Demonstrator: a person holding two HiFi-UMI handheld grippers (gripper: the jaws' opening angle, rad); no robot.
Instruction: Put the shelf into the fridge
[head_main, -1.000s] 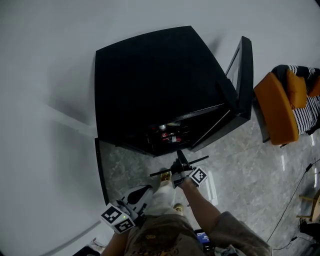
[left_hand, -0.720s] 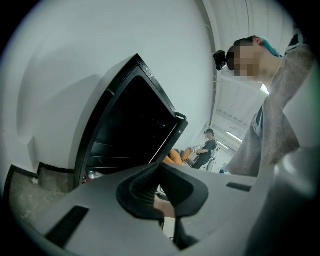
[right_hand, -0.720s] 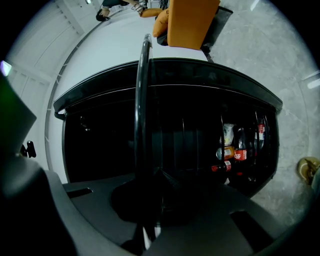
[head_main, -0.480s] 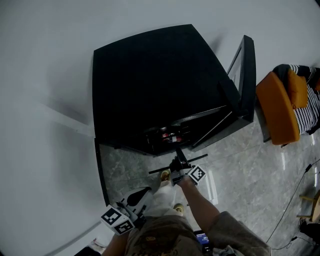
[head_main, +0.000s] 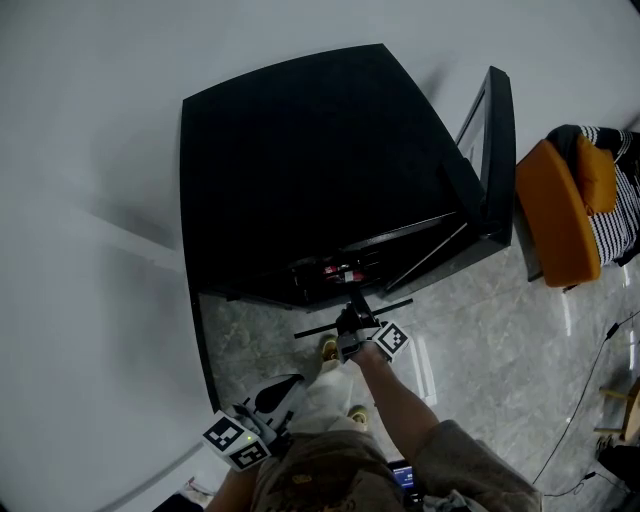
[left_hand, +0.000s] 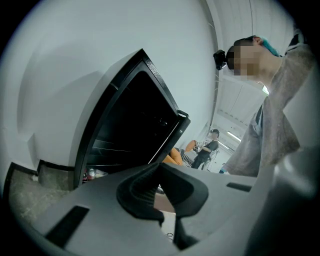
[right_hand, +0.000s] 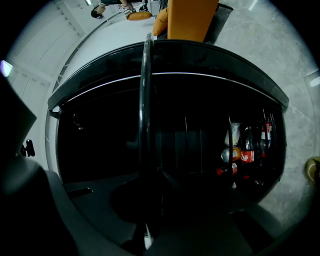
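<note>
Your right tongs (head_main: 352, 321) pinch the thin black shelf (head_main: 312, 330) mid-edge, just outside the open black fridge (head_main: 300, 160). Its long axis lies crosswise to the opening straight ahead. Your left tongs (head_main: 286, 384), pressed together and empty, hang well behind.

An orange armchair (head_main: 548, 215) with a black-and-white striped cloth (head_main: 615, 220) draped over it stands on the grey marbled floor (head_main: 480, 330), at its right edge beside the white wall (head_main: 90, 150). A thin black cable (head_main: 586, 396) trails across the floor nearby. Red-labelled bottles (right_hand: 246, 152) sit low inside the fridge (head_main: 300, 150). A person (left_hand: 206, 152) is far off.
</note>
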